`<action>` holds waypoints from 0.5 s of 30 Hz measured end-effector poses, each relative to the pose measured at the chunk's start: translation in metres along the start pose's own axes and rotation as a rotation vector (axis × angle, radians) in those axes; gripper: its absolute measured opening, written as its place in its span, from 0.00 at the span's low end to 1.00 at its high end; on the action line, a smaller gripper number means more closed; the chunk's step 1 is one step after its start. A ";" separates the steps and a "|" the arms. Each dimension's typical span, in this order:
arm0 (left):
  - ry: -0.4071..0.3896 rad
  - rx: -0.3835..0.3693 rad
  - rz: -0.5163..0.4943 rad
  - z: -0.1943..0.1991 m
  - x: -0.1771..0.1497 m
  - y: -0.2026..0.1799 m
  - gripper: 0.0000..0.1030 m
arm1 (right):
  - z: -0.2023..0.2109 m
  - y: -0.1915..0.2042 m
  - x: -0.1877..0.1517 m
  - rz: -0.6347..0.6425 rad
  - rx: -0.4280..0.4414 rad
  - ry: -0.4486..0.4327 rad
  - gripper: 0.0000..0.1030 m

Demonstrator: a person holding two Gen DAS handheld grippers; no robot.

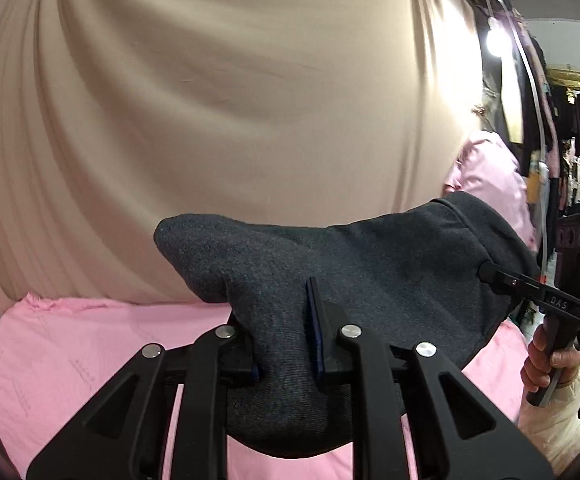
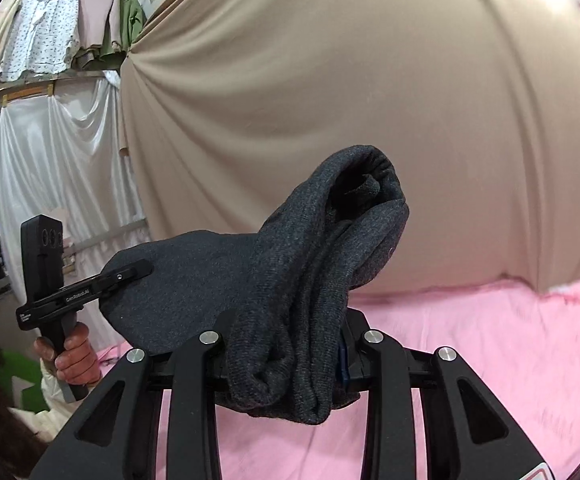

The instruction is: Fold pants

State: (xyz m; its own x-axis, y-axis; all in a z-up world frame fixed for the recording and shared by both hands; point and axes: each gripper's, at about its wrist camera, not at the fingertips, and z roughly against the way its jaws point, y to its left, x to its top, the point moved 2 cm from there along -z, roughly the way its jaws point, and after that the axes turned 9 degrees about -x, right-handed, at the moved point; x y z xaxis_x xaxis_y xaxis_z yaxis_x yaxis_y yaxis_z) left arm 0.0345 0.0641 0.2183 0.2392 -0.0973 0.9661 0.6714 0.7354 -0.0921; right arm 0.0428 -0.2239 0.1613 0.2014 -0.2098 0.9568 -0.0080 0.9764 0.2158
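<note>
Gripping the dark grey pants [image 1: 370, 264] above the pink table cover [image 1: 69, 360], the left gripper [image 1: 285, 344] and right gripper [image 2: 285, 344] each pinch a bunched fold, cloth stretched between them. Thick bunching could slip from either clamp, dropping one side. No containers show.

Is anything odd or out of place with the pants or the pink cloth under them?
Nothing is damaged or spilled. The dark grey pants hang bunched between the left hand-held gripper and the right hand-held gripper, lifted off the pink cloth, which shows slight wrinkles.
</note>
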 end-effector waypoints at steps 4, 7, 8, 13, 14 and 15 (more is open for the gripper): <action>-0.010 0.043 0.010 -0.062 0.011 0.029 0.18 | -0.067 -0.027 0.011 -0.015 -0.031 -0.020 0.30; 0.050 0.101 0.011 -0.130 -0.004 0.062 0.22 | -0.133 -0.061 -0.006 -0.043 -0.076 0.038 0.33; 0.078 0.114 0.035 -0.153 -0.015 0.075 0.23 | -0.156 -0.077 -0.019 -0.062 -0.099 0.072 0.38; 0.445 0.331 0.206 -0.275 -0.142 0.169 0.41 | -0.234 -0.178 -0.125 -0.164 -0.480 0.361 0.58; 0.499 0.398 0.222 -0.279 -0.163 0.184 0.39 | -0.230 -0.186 -0.133 -0.189 -0.471 0.373 0.52; 0.528 0.421 0.251 -0.275 -0.180 0.198 0.39 | -0.223 -0.189 -0.137 -0.210 -0.428 0.373 0.47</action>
State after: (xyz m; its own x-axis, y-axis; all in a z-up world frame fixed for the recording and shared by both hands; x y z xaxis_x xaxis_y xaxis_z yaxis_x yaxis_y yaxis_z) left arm 0.3178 0.0427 -0.0402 0.7296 -0.1240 0.6725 0.2493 0.9640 -0.0927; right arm 0.2353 -0.3688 -0.0537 0.4861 -0.4441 0.7527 0.4484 0.8660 0.2213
